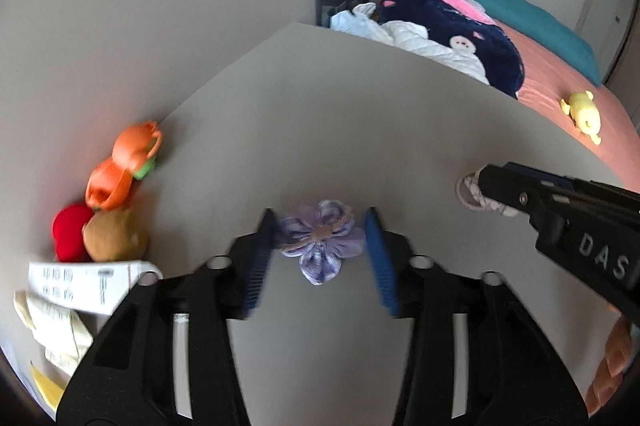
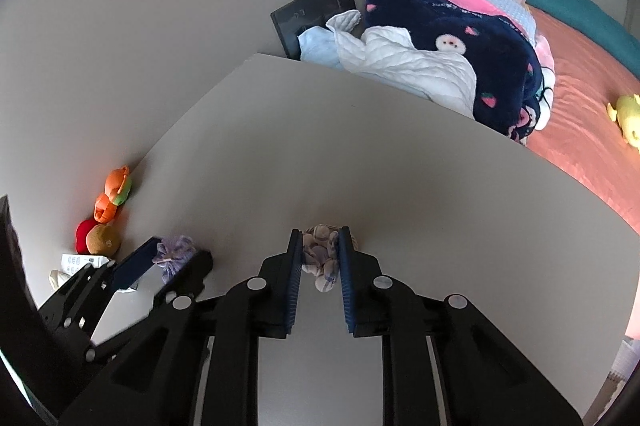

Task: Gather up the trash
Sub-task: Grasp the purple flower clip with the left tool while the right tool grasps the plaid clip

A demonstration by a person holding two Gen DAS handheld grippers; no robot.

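A purple fabric flower (image 1: 316,246) lies on the white table (image 1: 360,130). My left gripper (image 1: 320,226) straddles it, blue pads close at the petal edges, and the flower looks unsqueezed. The right wrist view shows the same flower (image 2: 174,252) between the left gripper's fingers (image 2: 172,260). My right gripper (image 2: 321,246) is shut on a pale beige-and-lilac fabric flower (image 2: 320,258), which bunches between the pads and rests on the table. From the left wrist view, the right gripper (image 1: 486,186) sits at the right with that pale flower (image 1: 468,192) at its tip.
Against the wall at the left sit an orange toy (image 1: 128,162), a red ball (image 1: 68,230), a brown plush (image 1: 112,234) and a printed box with papers (image 1: 80,286). Beyond the table's far edge is a bed (image 1: 560,86) with blankets (image 2: 460,46) and a yellow plush (image 1: 584,114).
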